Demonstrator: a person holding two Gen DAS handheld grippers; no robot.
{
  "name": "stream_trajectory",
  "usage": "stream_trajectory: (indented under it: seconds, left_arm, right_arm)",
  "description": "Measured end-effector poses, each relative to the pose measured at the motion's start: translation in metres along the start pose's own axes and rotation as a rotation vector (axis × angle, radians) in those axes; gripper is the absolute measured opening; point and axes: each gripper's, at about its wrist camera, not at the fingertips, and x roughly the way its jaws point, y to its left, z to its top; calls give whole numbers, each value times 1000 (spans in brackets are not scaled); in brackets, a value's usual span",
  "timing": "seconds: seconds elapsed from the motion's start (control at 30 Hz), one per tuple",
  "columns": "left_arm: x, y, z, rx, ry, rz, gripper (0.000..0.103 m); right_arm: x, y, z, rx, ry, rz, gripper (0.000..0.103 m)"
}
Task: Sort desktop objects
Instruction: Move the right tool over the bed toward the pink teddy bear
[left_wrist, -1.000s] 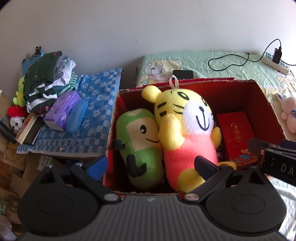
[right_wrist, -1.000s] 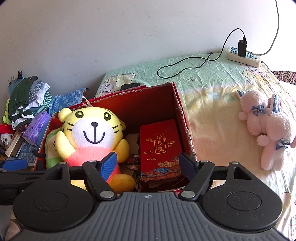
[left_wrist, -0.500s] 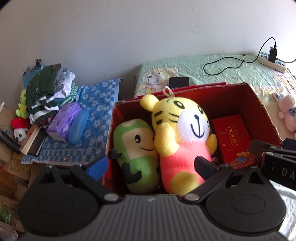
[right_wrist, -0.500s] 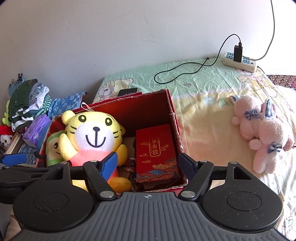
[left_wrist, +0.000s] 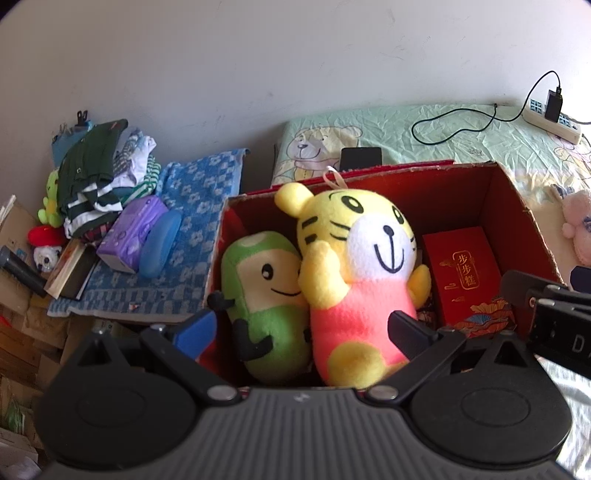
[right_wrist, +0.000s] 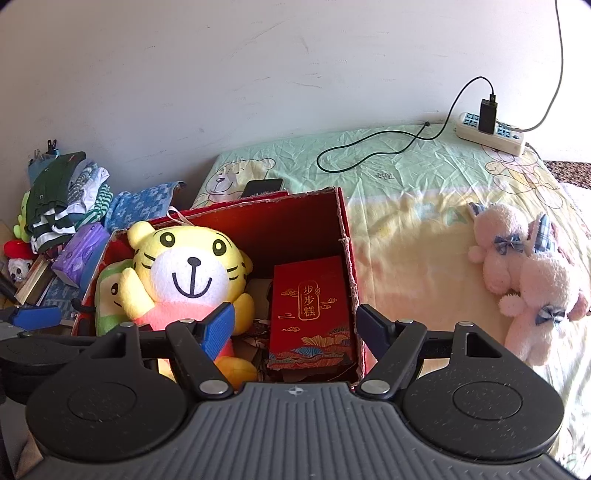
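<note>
A red cardboard box (left_wrist: 443, 199) (right_wrist: 295, 221) stands open on the bed. Inside it, a yellow tiger plush (left_wrist: 369, 251) (right_wrist: 188, 266) leans on a green plush (left_wrist: 266, 295) (right_wrist: 110, 295). A red gift box (left_wrist: 465, 273) (right_wrist: 310, 295) lies to their right. My left gripper (left_wrist: 301, 328) hovers open at the box's near edge, holding nothing. My right gripper (right_wrist: 295, 325) is open too, above the gift box's near end and empty. Two pink plush toys (right_wrist: 524, 273) lie on the sheet to the right of the box.
A power strip (right_wrist: 491, 133) with a black cable sits at the back of the bed, and a dark phone (right_wrist: 262, 186) lies behind the box. To the left, a blue towel (left_wrist: 192, 221) carries a clothes pile (left_wrist: 96, 177), a purple tissue pack (left_wrist: 133, 236) and a blue case (left_wrist: 160, 243).
Both views now show the box slightly farther off and lower in frame. The jaws have stayed open, and the toys in the box have not moved.
</note>
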Motion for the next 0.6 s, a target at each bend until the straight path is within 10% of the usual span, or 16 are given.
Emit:
stream_trajectory:
  seconds: [0.6]
  left_arm:
    - [-33, -56, 10, 0, -38, 38, 100]
  right_arm:
    - [-20, -64, 14, 12, -7, 75, 75]
